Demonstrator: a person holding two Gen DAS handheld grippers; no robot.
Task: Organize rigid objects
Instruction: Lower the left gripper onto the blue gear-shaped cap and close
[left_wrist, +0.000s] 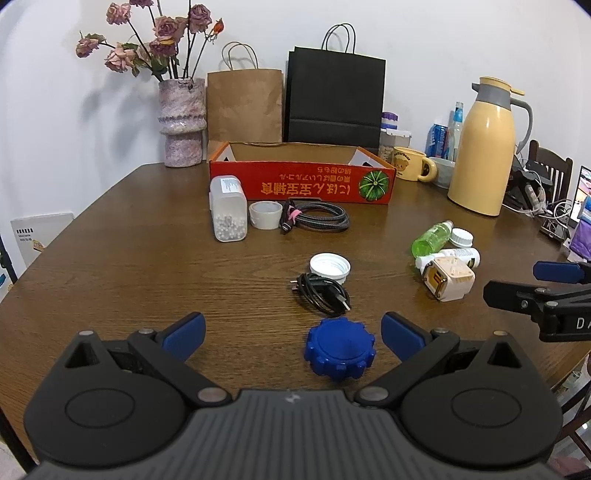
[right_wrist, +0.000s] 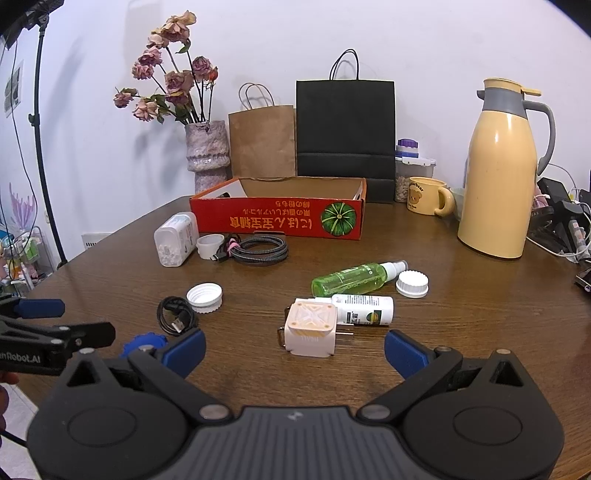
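Note:
My left gripper is open, with a blue ridged cap on the table between its fingers, nearer the right one. My right gripper is open, with a white and peach charger block just ahead between its fingers. Beyond the charger lie a white bottle, a green spray bottle and a white cap. A white lid and a black cable lie mid-table. A red cardboard box stands open at the back.
In front of the box are a clear container of white beads, a tape roll and a braided cable. A yellow thermos, mug, paper bags and a flower vase stand behind.

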